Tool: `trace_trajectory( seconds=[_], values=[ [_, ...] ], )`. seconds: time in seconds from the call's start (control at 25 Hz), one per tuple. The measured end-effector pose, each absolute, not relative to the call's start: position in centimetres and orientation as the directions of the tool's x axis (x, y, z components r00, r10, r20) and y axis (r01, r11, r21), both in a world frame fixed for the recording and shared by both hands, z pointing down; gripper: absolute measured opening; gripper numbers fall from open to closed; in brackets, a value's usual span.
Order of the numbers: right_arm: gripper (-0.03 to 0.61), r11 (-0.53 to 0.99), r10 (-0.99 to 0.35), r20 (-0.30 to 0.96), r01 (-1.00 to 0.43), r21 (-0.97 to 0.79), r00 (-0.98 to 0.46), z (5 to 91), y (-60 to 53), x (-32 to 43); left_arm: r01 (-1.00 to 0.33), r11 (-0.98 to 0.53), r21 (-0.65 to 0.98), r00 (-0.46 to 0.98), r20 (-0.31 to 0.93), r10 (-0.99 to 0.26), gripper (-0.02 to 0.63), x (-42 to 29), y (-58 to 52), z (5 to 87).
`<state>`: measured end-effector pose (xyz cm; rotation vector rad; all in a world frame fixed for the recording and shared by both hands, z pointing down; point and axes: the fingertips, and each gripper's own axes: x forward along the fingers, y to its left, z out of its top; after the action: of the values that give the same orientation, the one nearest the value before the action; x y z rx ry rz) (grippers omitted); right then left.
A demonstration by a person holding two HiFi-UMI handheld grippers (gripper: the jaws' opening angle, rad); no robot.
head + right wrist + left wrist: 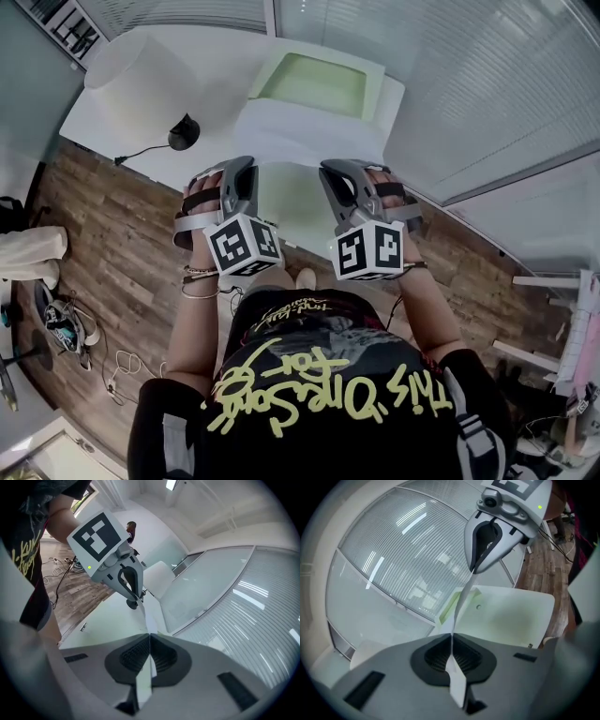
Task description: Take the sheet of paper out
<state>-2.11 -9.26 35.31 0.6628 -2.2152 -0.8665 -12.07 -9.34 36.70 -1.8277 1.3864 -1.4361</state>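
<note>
Left gripper and right gripper: fingers of both clamped tight on opposite edges of the sheet of paper, which hangs stretched between them above the table. Best to lift both ends evenly with gentle tension, since uneven pull risks tearing. Green-topped box and lamp stand beyond, apparently clear of the path.

Bright even light, lamp reflections streak the blinds, fisheye edges darken and seem slightly blurred.

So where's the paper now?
The paper is in the middle of the head view, stretched between the left gripper and the right gripper, both shut on it, above the white table.
</note>
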Motion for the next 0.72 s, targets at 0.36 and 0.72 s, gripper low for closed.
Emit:
trace_trajectory(
  seconds=[0.36, 0.72],
  values=[
    [0.009, 0.616, -0.673, 0.340, -0.244, 0.749, -0.657, 32.7, -9.9, -1.7, -0.443, -0.363, -0.819, -0.036, 0.422, -0.906, 0.009, -11.6, -9.8, 34.5],
    [0.008, 0.564, -0.704, 0.289, -0.263, 0.783, -0.649, 31.1, -10.2, -1.6, -0.448, -0.334, -0.829, -0.032, 0.389, -0.921, 0.009, -11.6, -10.2, 33.2]
  ],
)
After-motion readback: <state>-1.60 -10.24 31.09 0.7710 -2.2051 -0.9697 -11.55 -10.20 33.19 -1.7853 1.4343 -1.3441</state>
